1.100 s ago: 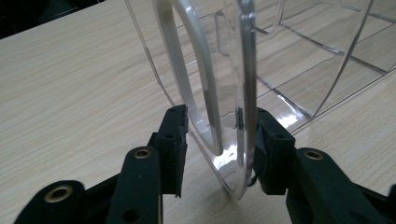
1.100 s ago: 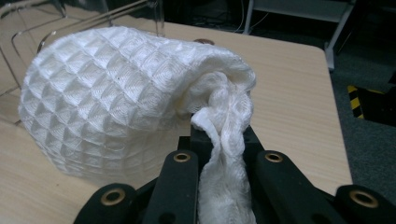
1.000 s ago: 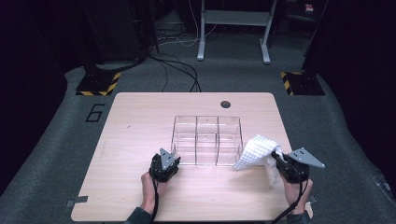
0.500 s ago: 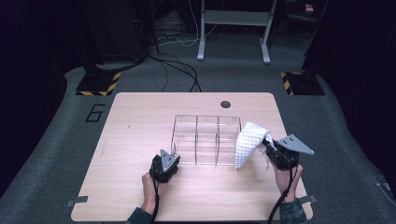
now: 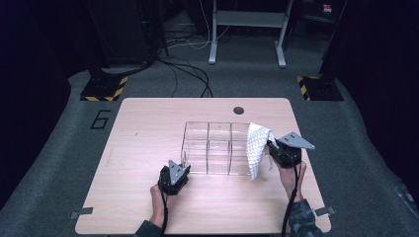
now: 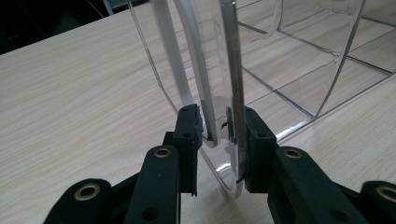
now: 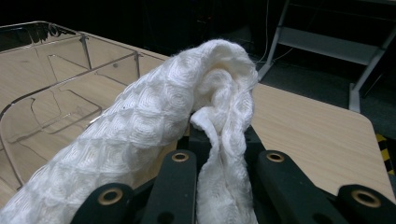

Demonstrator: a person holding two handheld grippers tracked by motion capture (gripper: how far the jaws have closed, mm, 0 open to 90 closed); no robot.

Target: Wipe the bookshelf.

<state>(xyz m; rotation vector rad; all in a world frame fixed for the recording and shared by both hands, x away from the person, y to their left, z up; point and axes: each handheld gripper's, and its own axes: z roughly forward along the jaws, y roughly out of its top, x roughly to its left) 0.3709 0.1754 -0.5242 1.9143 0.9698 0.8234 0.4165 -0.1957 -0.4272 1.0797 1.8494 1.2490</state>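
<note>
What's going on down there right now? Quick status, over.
Left gripper shut on the clear plastic divided box's near corner, steadying it. Right gripper shut on the white waffle-weave cloth, hanging by the box's right end. Nothing in the way.

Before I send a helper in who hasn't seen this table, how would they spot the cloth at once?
Start at the wooden table and find the clear box with dividers near its middle. At the box's right end, the right gripper holds the cloth up, so it hangs by that end wall. It is the one soft white thing there, with a waffle weave.
</note>
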